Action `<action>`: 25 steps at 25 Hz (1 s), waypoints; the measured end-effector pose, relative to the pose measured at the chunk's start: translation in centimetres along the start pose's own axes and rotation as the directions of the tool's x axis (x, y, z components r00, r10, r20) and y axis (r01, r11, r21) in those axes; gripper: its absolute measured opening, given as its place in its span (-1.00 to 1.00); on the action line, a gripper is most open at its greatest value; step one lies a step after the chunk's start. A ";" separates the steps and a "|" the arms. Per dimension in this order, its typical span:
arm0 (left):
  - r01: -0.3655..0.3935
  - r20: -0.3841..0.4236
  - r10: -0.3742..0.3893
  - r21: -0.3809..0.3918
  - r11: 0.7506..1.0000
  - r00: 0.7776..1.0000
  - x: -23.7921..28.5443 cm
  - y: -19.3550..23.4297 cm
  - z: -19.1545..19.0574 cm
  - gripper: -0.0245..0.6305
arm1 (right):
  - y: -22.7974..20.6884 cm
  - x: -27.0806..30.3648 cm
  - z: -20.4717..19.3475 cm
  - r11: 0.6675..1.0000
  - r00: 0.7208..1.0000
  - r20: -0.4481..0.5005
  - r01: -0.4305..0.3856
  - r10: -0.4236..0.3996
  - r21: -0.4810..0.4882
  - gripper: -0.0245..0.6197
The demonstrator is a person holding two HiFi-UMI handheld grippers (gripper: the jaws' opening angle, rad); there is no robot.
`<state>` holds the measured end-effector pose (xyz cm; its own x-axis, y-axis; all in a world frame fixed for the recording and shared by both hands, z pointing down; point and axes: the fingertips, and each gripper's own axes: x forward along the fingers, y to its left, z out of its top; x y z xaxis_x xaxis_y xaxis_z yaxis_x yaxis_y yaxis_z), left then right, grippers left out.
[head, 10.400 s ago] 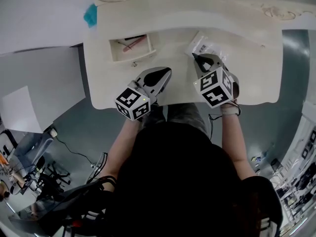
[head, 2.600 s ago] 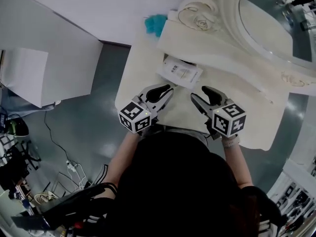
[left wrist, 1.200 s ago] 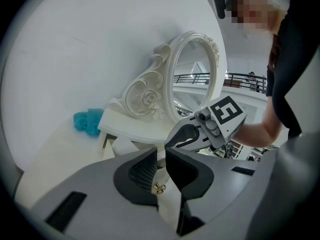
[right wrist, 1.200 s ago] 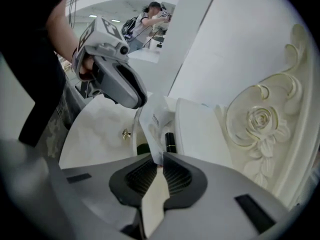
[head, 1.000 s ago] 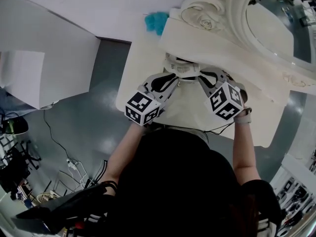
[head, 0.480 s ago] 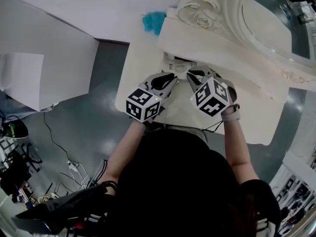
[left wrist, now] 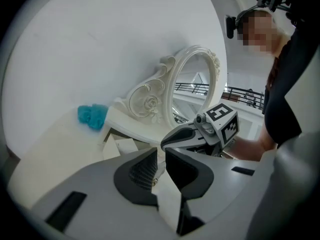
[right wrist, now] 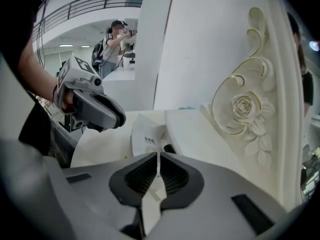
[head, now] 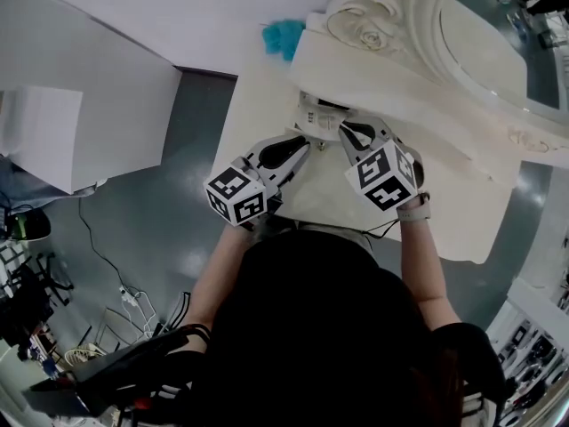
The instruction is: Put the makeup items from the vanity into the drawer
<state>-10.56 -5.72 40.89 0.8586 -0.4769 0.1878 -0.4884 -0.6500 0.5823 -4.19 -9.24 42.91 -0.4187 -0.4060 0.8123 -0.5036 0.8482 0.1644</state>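
A white makeup packet with small print stands tilted at the foot of the vanity's raised shelf. My right gripper is shut on its near edge; in the right gripper view the thin white sheet runs between the ribbed pads up to the packet. A dark drawer opening shows just behind it. My left gripper sits beside it on the left, jaws together but for a slit. A small metal bit shows in that slit; whether it is pinched I cannot tell.
An ornate white mirror rises behind the shelf. A teal fluffy thing lies at the vanity's far left corner. The cream vanity top ends at a curved front edge near the person's body. Grey floor lies to the left.
The right gripper has swung left and settled on the packet's edge. The left gripper has drawn back toward the person and rolled a little. The packet stays by the shelf.
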 end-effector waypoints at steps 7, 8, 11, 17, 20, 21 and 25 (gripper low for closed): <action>-0.052 0.081 0.045 0.081 0.995 0.996 -1.2 -0.2 1.3 -0.75 | -0.4 -5.5 1.6 0.969 0.947 0.320 -0.053 -0.029 0.243 -0.82; -0.065 0.088 0.057 0.092 0.994 0.994 -1.2 -0.2 1.4 -0.75 | -0.2 -6.3 1.4 0.959 0.937 0.349 -0.078 -0.023 0.273 -0.82; -0.084 0.098 0.073 0.114 0.990 0.993 -0.7 -1.0 1.2 -0.83 | 0.6 -7.9 -0.2 0.951 0.931 0.365 -0.097 -0.018 0.294 -0.85; -0.145 0.130 0.128 0.133 0.980 0.983 0.2 -4.1 -0.3 -0.88 | 2.9 -9.4 -4.2 0.937 0.936 0.351 -0.154 0.037 0.313 -0.86; -0.181 0.110 0.168 0.123 0.976 0.980 -0.2 -5.8 -3.0 -0.88 | 4.3 -10.0 -5.9 0.933 0.931 0.355 -0.200 0.085 0.300 -0.86; -0.190 0.093 0.180 0.128 0.973 0.979 -0.3 -6.1 -3.8 -0.88 | 4.7 -10.0 -6.4 0.933 0.930 0.353 -0.209 0.098 0.293 -0.86; -0.211 0.093 0.199 0.144 0.967 0.975 -1.1 -6.6 -4.4 -0.88 | 5.6 -10.4 -7.0 0.937 0.928 0.361 -0.204 0.092 0.285 -0.86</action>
<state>-7.60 1.70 40.31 0.7256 -0.6501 0.2255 -0.6761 -0.6126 0.4095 2.62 2.13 39.35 -0.7076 -0.4216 0.5670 -0.6018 0.7802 -0.1708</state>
